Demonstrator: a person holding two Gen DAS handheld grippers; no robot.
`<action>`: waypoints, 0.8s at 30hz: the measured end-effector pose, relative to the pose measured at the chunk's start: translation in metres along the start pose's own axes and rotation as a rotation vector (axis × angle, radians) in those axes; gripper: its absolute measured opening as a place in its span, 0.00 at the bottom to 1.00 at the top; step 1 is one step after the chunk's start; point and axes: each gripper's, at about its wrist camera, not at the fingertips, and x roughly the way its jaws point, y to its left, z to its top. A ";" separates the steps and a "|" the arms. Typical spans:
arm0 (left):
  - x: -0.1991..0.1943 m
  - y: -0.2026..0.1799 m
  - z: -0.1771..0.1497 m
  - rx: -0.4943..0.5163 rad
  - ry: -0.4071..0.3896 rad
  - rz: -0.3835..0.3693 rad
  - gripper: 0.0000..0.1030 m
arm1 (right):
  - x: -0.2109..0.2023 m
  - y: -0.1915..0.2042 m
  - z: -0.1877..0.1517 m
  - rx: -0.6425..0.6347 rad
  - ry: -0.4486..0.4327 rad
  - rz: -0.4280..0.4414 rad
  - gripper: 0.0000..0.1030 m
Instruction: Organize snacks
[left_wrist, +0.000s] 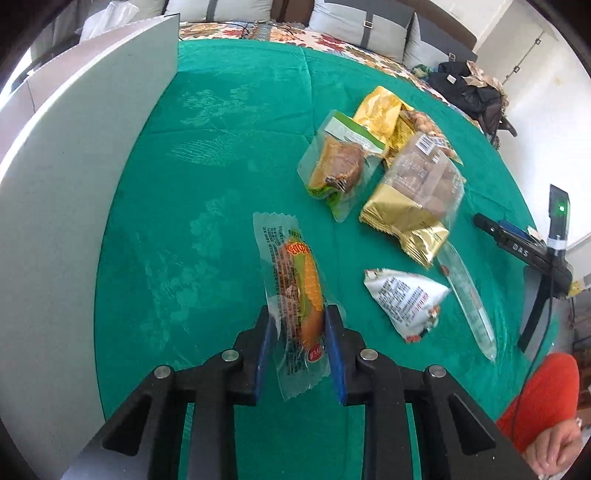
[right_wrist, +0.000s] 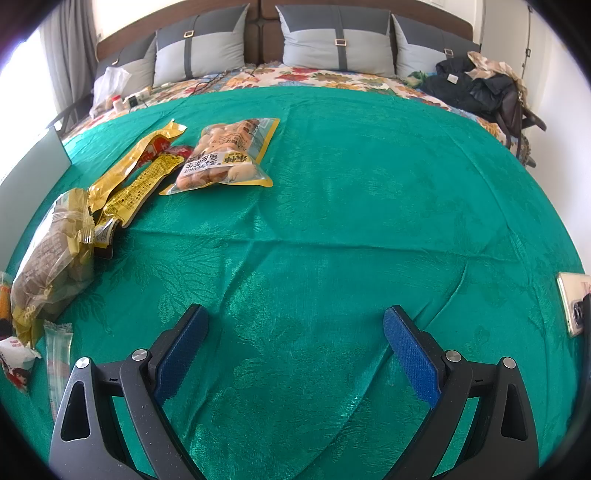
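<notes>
Your left tongs (left_wrist: 297, 325) are clamped on a corn sausage (left_wrist: 299, 291) in a clear wrapper, its far end pointing to 12 o'clock over the green cloth (left_wrist: 221, 147) spread on a bed. Nothing blocks the pack itself. A grey board (left_wrist: 74, 184) stands upright along the cloth's edge at 9 to 11 o'clock, close beside your left tongs.

The other snacks lie in a loose heap at 1 to 3 o'clock of the sausage. Count six there: a sandwich pack (left_wrist: 338, 166) with a green edge, a yellow bag (left_wrist: 380, 110) partly under it, a peanut bag (left_wrist: 421, 125) behind, a gold bread bag (left_wrist: 417, 195) overlapping them, a white packet (left_wrist: 402, 299) lying alone nearer you, and a long clear stick (left_wrist: 467, 295) just beside it. With the held sausage that makes seven.

Your right tongs (right_wrist: 295, 347) stand wide apart with nothing between them, above bare cloth, the heap well off at their 9 to 11 o'clock. A phone (right_wrist: 570, 302) lies at their 3 o'clock. Four cushions (right_wrist: 336, 44) line the headboard at 12 o'clock. An orange sleeve (left_wrist: 539, 398) and a hand (left_wrist: 557, 450) show at 4 o'clock in the left view.
</notes>
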 end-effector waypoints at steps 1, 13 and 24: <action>-0.003 -0.002 -0.008 0.022 0.026 -0.032 0.25 | 0.000 0.000 0.000 0.000 0.000 0.000 0.95; 0.006 -0.022 -0.027 0.009 -0.063 0.237 0.90 | 0.000 0.000 0.000 0.000 0.000 0.000 0.95; -0.024 -0.001 -0.034 -0.114 -0.110 0.194 0.95 | 0.000 0.000 0.000 0.000 0.000 0.000 0.95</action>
